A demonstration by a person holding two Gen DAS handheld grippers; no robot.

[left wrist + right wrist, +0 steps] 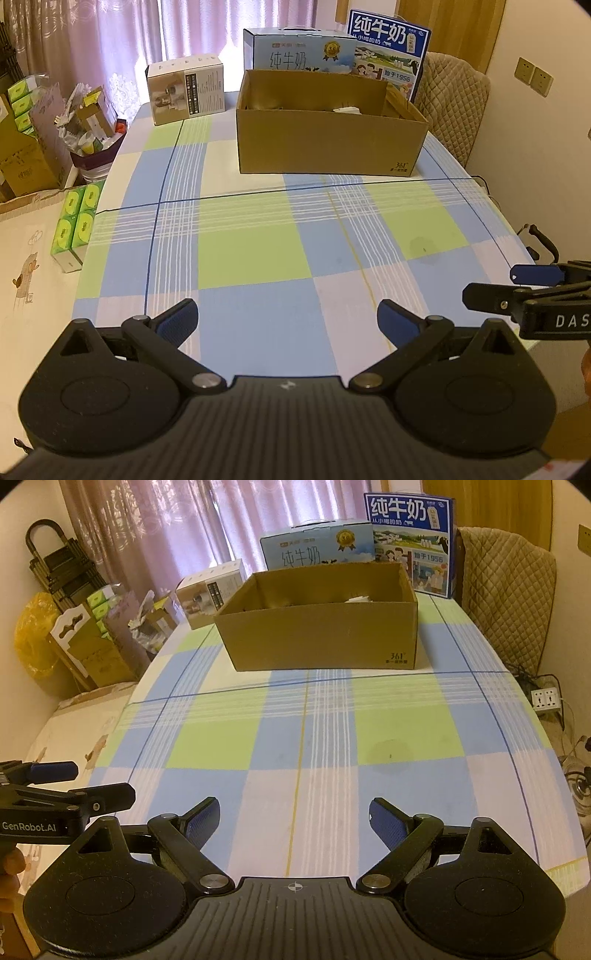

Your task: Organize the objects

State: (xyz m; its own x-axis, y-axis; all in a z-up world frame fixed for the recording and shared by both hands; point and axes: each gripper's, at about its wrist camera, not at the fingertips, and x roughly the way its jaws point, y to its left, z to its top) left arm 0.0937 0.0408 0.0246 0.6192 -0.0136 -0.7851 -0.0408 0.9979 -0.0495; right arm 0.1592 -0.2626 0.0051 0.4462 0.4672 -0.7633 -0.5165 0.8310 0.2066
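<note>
Left gripper [287, 325]: jaws apart, empty
Right gripper [293, 821]: jaws apart, empty
Cardboard box [317, 638]: looks mostly packed; approach slowly from above; avoid knocking its rim

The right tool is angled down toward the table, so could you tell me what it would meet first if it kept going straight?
Probably the bare checked tablecloth, well short of the cardboard box; nothing lies between.
</note>
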